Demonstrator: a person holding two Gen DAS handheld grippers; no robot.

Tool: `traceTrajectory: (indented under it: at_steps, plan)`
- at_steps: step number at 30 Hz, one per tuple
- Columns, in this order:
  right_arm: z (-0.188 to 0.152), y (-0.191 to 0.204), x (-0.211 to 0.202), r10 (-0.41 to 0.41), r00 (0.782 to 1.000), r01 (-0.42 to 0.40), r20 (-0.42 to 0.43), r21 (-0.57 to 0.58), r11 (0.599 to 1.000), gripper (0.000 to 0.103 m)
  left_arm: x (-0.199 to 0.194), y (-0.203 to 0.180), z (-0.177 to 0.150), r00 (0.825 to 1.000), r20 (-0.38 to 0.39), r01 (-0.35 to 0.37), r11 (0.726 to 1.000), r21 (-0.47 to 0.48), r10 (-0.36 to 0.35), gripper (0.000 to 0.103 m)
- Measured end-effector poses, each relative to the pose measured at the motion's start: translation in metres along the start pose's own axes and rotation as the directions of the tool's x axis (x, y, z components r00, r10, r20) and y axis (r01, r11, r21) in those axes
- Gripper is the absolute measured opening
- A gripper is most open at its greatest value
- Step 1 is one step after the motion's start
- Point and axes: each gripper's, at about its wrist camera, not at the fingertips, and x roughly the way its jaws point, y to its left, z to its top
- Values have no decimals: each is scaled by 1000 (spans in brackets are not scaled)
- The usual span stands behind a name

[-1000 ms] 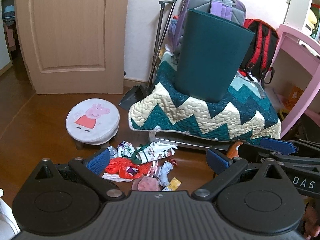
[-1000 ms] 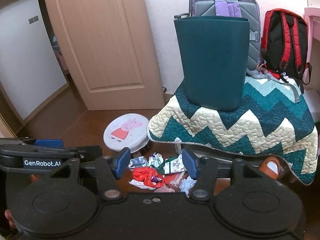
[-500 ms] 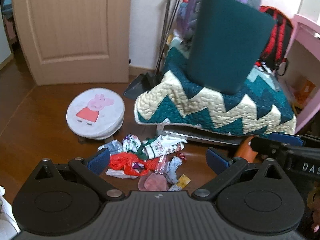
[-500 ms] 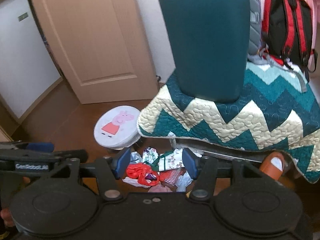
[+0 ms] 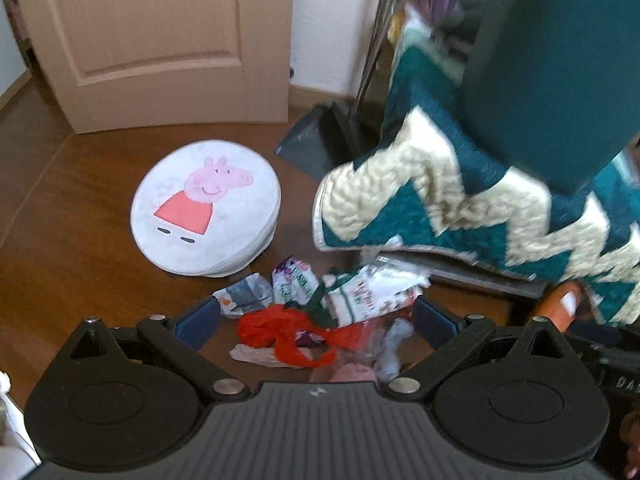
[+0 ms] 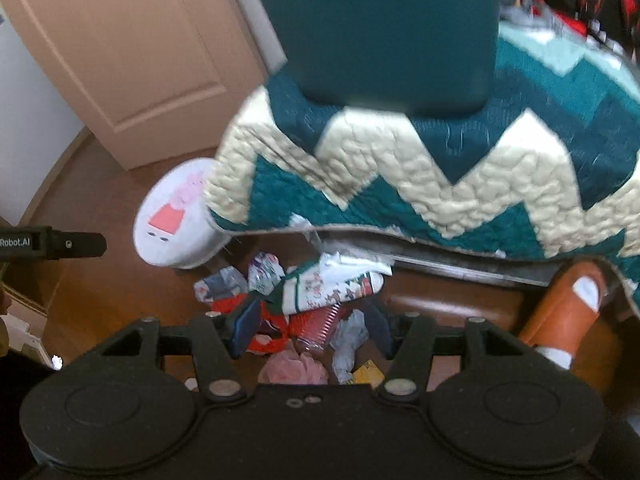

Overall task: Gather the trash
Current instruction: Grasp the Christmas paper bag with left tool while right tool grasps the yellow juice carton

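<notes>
Beside trash pile (image 6: 308, 312), orange slipper (image 6: 568, 316) clearest from right wrist

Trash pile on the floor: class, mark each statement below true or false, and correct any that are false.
1. The trash pile lies on the wooden floor, in front of the round stool. True.
2. The teal bin stands on the floor beside the pile. False: it stands up on the zigzag quilt.
3. The left gripper is shut on a red bag. False: it is open and empty, with the pile seen between its fingers.
4. The right gripper is open. True.
5. A picture of a pink pig is on the stool's top. True.
6. An orange slipper sits on the quilt. False: it is on the floor, at the quilt's edge.
</notes>
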Motion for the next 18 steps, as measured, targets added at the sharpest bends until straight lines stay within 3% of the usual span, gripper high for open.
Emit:
traceTrajectory:
  at_steps: [8, 11, 18]
  plan:
    - [-8, -27, 85, -64, 986, 72, -151, 47, 996, 57, 88, -10, 6, 995, -94, -16, 977, 214, 37, 103]
    - [-15, -31, 113, -71, 979, 81, -192, 44, 996, 57, 109, -14, 10, 993, -116, 28, 967, 255, 2, 103]
    - [-42, -52, 171, -91, 949, 111, -302, 49, 993, 56, 166, -58, -8, 988, -136, 137, 848, 512, -78, 103]
